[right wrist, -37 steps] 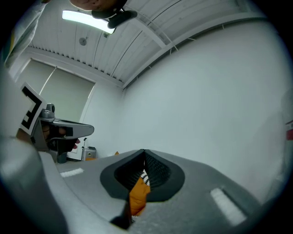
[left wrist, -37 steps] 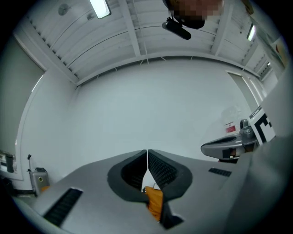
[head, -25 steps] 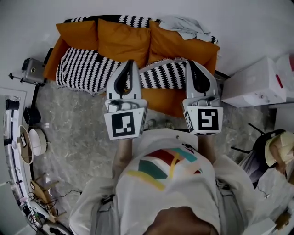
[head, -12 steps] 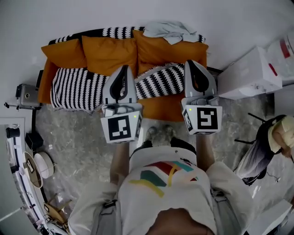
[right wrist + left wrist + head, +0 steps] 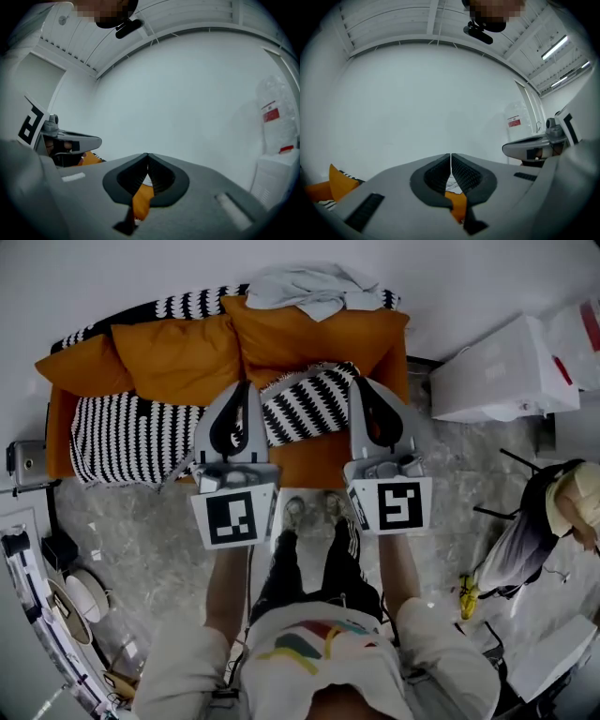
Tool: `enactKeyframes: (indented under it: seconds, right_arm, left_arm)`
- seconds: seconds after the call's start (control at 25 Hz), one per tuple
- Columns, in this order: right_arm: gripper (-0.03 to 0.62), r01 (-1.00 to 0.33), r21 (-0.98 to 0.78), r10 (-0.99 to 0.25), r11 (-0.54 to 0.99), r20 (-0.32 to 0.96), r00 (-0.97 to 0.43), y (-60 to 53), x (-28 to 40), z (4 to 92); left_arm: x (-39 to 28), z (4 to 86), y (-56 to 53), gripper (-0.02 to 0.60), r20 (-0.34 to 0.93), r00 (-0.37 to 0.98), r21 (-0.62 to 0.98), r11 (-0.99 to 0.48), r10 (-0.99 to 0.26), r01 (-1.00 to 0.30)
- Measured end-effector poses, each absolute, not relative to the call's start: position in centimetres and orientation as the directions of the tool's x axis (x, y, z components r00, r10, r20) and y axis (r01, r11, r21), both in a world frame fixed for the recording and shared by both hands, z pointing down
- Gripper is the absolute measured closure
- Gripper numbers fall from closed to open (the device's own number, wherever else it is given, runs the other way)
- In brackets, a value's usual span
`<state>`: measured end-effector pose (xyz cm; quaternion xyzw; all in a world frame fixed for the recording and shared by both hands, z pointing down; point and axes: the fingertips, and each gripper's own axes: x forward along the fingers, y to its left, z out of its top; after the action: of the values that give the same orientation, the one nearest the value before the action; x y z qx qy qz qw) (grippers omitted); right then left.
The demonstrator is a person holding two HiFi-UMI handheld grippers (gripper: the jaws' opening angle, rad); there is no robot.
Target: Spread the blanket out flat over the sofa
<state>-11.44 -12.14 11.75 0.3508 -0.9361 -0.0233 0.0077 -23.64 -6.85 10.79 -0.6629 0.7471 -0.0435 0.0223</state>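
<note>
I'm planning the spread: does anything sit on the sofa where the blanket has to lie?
Yes. Orange cushions lean against the back of the sofa, and a crumpled grey cloth lies on top there. The blanket is bunched on the seat.

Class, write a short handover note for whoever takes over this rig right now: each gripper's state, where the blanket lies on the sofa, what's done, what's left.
Left gripper: shut, empty.
Right gripper: shut, empty. Both point level toward the sofa.
Striped blanket: covers the left part of the seat, rumpled near the middle; the right part of the seat is bare.
Done: blanket partly laid.
Left: grip the rumpled edge, draw it across the bare seat, smooth it flat.
</note>
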Motion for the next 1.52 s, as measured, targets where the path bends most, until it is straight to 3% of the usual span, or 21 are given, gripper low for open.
enactKeyframes:
  seconds: [0.12, 0.32, 0.56, 0.68, 1.16, 1.2, 1.28, 1.52]
  right_arm:
    - [0.589, -0.651, 0.043, -0.652, 0.758, 0.022, -0.758, -13.4, -12.5, 16.4]
    - [0.589, -0.645, 0.042, -0.646, 0.763, 0.104, -0.756, -13.2, -13.4, 24.3]
    - [0.589, -0.634, 0.009, -0.624, 0.773, 0.189, -0.758, -13.4, -13.4, 31.8]
    - [0.589, -0.624, 0.012, -0.609, 0.781, 0.228, -0.759, -13.7, -13.3, 34.7]
    - [0.588, -0.591, 0.068, -0.571, 0.804, 0.364, -0.735, -15.6, -14.2, 41.8]
    - [0.584, -0.579, 0.092, -0.566, 0.810, 0.380, -0.731, -16.3, -14.6, 42.6]
    - [0.499, -0.548, 0.136, -0.549, 0.825, 0.420, -0.722, -18.4, -15.2, 44.2]
    - [0.447, -0.447, 0.246, -0.502, 0.860, 0.564, -0.655, -24.8, -18.1, 49.6]
  left_arm:
    - [-23.3, 14.3, -9.1, 0.563, -0.013, -0.108, -0.073, 0.108, -0.994, -0.991]
    - [-22.7, 22.5, -9.8, 0.563, 0.070, -0.080, -0.040, 0.077, -0.994, -0.996]
    - [-24.4, 29.0, -10.3, 0.563, 0.078, -0.142, 0.022, 0.144, -0.987, -0.989]
    - [-24.2, 32.1, -10.7, 0.563, 0.107, -0.099, 0.017, 0.101, -0.989, -0.995]
    - [-24.9, 37.5, -11.0, 0.563, 0.191, -0.079, 0.023, 0.085, -0.978, -0.996]
    - [-24.9, 37.7, -11.1, 0.563, 0.190, -0.080, 0.023, 0.086, -0.979, -0.996]
    - [-24.8, 38.0, -11.4, 0.563, 0.191, -0.080, 0.026, 0.087, -0.978, -0.996]
    - [-25.1, 38.4, -11.4, 0.563, 0.170, -0.040, 0.013, 0.043, -0.985, -0.999]
